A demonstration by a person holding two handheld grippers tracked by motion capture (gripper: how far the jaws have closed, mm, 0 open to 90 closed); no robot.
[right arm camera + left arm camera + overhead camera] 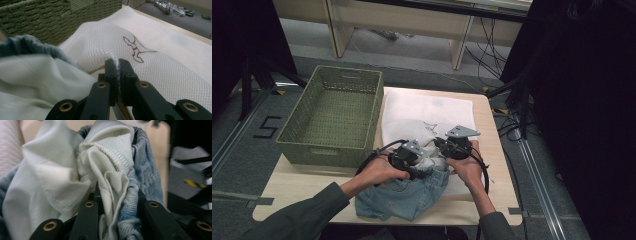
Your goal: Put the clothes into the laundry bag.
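Right claw (117, 65) clamped on white mesh bag (160, 67), left claw (117, 197) gripping jeans (147, 170), brown emblem unreadable.

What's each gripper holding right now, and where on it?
Right gripper pinches the white mesh bag at its edge. Left gripper has the jeans bunched between its jaws at the waistband and pocket lining.

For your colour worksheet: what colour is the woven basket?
Olive green basket; the high view shows it best.

Crumpled blue denim jeans (404, 197) with pale lining turned out, bunched between left tool (117, 195) jaws. White mesh bag (427, 112), brown emblem, edge pinched in right tool (117, 65).
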